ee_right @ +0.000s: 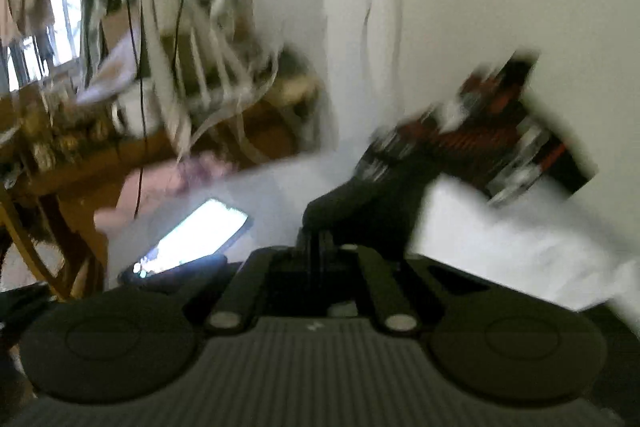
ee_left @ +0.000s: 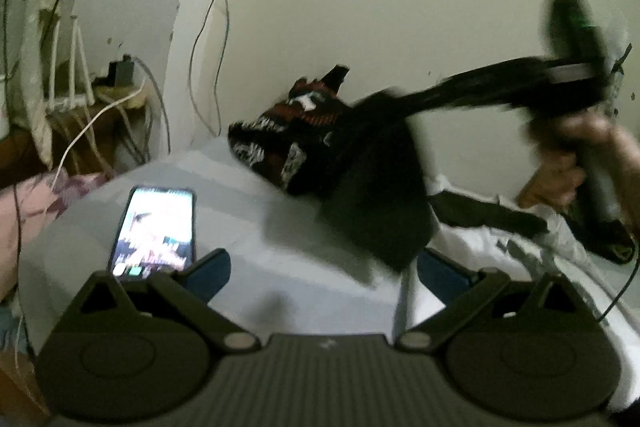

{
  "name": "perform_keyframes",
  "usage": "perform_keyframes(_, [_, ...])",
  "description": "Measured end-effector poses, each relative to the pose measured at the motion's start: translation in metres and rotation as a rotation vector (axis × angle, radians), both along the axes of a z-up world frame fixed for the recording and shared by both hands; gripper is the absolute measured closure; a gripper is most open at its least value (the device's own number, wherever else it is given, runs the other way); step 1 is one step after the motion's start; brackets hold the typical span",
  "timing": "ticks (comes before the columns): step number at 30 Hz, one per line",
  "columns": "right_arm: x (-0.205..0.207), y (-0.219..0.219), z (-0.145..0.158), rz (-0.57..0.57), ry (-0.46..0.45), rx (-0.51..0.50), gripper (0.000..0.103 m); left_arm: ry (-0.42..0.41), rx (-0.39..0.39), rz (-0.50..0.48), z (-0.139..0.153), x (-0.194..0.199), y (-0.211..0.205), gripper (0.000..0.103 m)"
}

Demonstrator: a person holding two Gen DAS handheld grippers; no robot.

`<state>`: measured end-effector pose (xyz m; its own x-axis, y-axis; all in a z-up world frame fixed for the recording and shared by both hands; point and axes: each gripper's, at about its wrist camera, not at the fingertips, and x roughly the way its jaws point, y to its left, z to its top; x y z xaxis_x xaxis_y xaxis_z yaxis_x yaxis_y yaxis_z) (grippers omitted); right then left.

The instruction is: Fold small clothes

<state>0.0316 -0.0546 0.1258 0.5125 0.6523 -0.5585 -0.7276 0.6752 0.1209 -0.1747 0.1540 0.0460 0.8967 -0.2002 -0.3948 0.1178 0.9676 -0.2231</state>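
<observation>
The right gripper (ee_right: pixel 320 241), clamped on a black garment (ee_left: pixel 372 187), lifts it off the bed (ee_left: pixel 248 227); the left gripper (ee_left: pixel 322 273) gapes empty near the phone (ee_left: pixel 154 231).

White bed (ee_left: pixel 260 227); lit phone (ee_left: pixel 154 231); patterned dark garment (ee_left: pixel 296 143).

a home bedroom: bed (ee_left: pixel 280 227), curtain (ee_left: pixel 36 27), phone (ee_left: pixel 156 231).

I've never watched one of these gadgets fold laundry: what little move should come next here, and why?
Probably bring the open left gripper up to pinch the free lower corner of the black garment. The right gripper is shut on one end and has it lifted off the white bed, so the rest dangles and needs a second hold to spread flat.
</observation>
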Motion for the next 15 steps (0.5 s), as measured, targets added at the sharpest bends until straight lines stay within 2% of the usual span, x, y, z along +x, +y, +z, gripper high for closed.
perform_keyframes(3, [-0.001, -0.065, 0.046, -0.111, -0.117, -0.006, 0.097, -0.003, -0.016, -0.014, 0.008, 0.017, -0.007, 0.0])
perform_keyframes(6, [0.0, -0.133, 0.071, -0.244, -0.175, -0.028, 0.097, -0.004, -0.047, -0.049, 0.018, 0.039, -0.018, 0.0])
perform_keyframes(8, [-0.001, -0.174, 0.074, -0.337, -0.2, -0.05, 0.097, -0.004, -0.058, -0.076, 0.025, 0.057, -0.03, 0.0])
perform_keyframes(10, [0.001, -0.215, 0.067, -0.436, -0.197, -0.06, 0.097, 0.001, -0.061, -0.124, 0.033, 0.081, -0.049, 0.0])
perform_keyframes(12, [0.003, -0.25, 0.052, -0.516, -0.175, -0.064, 0.096, 0.011, -0.03, -0.164, 0.039, 0.11, -0.072, 0.0])
perform_keyframes(15, [0.016, -0.296, 0.013, -0.602, -0.091, -0.087, 0.075, 0.032, 0.049, -0.207, 0.039, 0.159, -0.117, 0.0])
